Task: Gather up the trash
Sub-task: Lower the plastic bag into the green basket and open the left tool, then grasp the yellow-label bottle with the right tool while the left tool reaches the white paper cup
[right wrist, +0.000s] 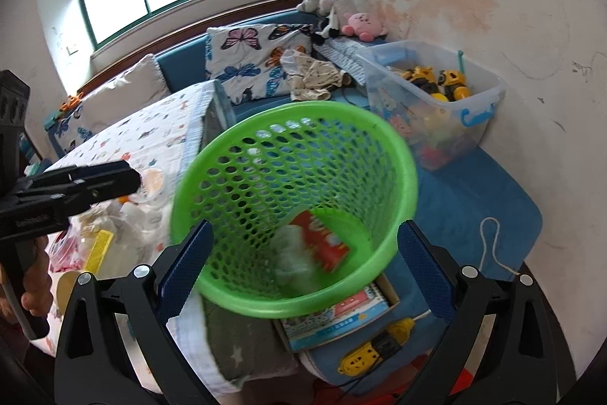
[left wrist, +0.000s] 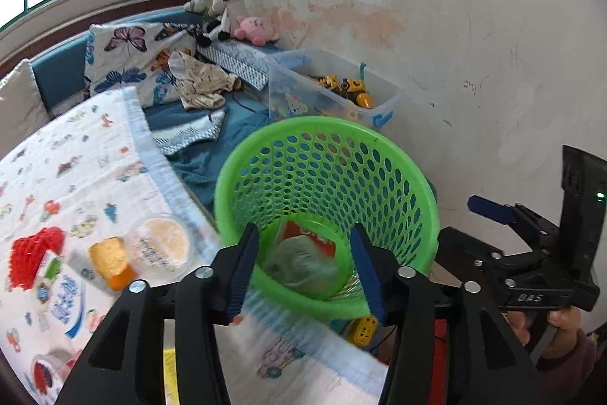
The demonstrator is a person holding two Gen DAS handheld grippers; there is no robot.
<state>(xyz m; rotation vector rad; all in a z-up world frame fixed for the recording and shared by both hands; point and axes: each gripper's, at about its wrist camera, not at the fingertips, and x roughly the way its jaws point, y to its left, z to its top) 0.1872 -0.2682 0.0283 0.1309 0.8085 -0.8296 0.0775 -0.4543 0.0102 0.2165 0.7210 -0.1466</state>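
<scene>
A green perforated basket (left wrist: 326, 154) stands beside the table; it also shows in the right wrist view (right wrist: 296, 147). Inside lie a red carton (right wrist: 322, 241) and a crumpled clear bag (right wrist: 292, 260). My left gripper (left wrist: 303, 272) is open and empty, over the basket's near rim. My right gripper (right wrist: 303, 268) is open and empty, its fingers on either side of the basket's near rim. On the table lie a round plastic lid cup (left wrist: 159, 245), an orange-yellow wrapper (left wrist: 110, 260), a red mesh piece (left wrist: 34, 253) and a blue-white packet (left wrist: 60, 298).
A patterned cloth covers the table (left wrist: 76, 169). A clear toy bin (right wrist: 436, 101) stands by the wall. Books (right wrist: 337, 317) and a yellow power strip (right wrist: 375, 352) lie under the basket. A blue sofa with butterfly pillow (right wrist: 258, 59) and plush toys (right wrist: 341, 10) is behind.
</scene>
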